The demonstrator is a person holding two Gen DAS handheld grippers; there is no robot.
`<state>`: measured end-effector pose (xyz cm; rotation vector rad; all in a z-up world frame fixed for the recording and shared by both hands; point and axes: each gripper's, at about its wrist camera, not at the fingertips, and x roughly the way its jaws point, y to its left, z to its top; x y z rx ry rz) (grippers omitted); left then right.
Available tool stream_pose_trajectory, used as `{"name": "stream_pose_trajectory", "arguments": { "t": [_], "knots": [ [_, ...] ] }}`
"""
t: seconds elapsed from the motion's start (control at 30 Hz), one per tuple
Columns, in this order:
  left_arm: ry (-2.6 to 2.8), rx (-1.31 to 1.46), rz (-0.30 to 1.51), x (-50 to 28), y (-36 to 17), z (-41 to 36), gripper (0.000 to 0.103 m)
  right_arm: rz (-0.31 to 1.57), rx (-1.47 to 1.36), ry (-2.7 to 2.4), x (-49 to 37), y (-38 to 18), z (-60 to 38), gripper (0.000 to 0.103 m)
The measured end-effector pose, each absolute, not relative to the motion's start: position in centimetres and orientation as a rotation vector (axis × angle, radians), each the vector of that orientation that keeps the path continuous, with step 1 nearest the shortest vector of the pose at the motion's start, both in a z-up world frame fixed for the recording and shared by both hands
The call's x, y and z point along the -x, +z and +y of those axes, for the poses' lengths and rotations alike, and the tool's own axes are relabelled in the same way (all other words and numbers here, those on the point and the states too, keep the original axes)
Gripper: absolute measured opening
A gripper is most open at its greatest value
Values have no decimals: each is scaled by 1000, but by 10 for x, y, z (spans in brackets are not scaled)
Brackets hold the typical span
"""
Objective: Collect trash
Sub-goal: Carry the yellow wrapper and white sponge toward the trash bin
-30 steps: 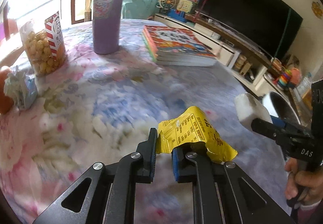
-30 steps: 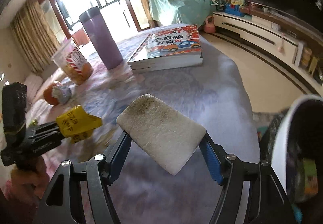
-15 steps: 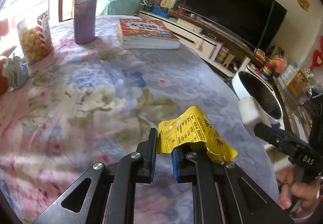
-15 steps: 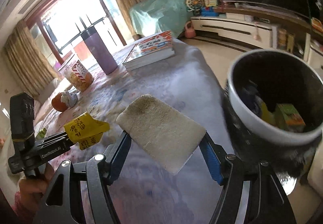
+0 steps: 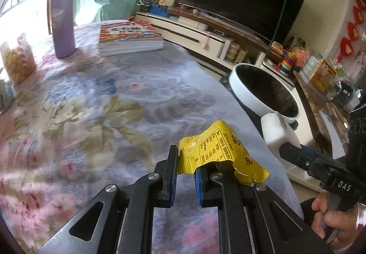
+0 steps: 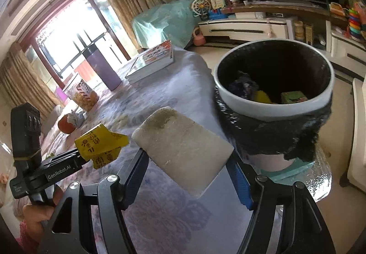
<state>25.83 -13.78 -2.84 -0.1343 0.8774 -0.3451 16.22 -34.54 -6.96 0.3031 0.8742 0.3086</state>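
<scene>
Your left gripper (image 5: 185,168) pinches the yellow wrapper (image 5: 219,151), right gripper (image 6: 187,162) clamps the sponge (image 6: 183,151); carry both over the trash bin (image 6: 272,109) at 2 o'clock before letting go.

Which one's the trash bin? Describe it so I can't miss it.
Follow the floral tablecloth to its edge nearest the TV. Just past it stands the trash bin: round, white-rimmed, lined with a black bag, wrappers inside. Nothing else nearby is an open container.

One wrapper (image 5: 219,151), one sponge (image 6: 183,151) (both gripped)
</scene>
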Motion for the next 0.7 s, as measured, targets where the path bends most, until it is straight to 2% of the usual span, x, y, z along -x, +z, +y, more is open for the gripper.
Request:
{"name": "stream_pose_trajectory", "arguments": {
  "t": [0.7],
  "knots": [
    [-411,75,877,-266,-18,-188,12,826,-355,223,-156,-60,-394,70]
  ]
}}
